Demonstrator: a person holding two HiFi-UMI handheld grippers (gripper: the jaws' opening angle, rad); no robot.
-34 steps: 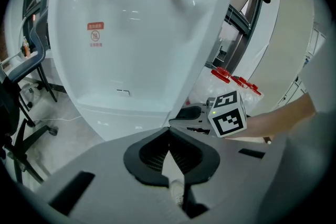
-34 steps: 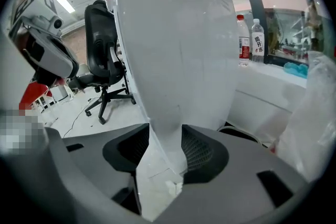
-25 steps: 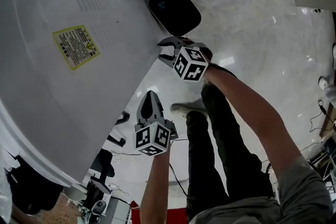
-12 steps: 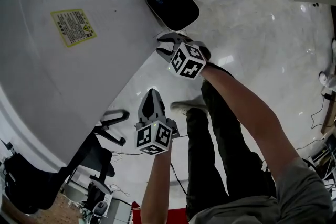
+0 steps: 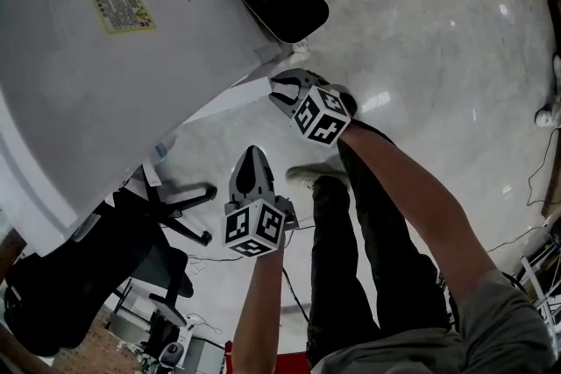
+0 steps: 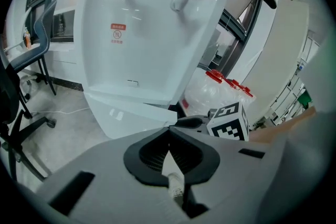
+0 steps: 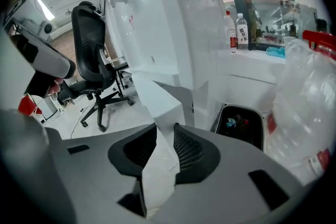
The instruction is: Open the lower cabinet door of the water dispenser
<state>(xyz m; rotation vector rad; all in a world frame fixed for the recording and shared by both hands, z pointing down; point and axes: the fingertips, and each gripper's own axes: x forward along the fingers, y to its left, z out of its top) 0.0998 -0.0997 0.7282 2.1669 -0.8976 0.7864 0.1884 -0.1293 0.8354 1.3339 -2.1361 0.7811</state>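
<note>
Cabinet door (image 7: 157, 113) over glossy pale floor (image 5: 438, 57)

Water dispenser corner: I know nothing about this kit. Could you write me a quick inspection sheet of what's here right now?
Surface: pale glossy floor; no table seen.
Job's things: white water dispenser; its lower cabinet door stands ajar.
Clutter: dark-lined bin beside the dispenser; clear water jugs with red caps.
Grippers: right gripper grips the door's edge, and its jaws have just been closing with that edge between them; left gripper is shut, empty and apart from the dispenser.
Cables: a thin cable lies on the floor by the dispenser.
Surroundings: black office chair; bottles on a counter.
</note>
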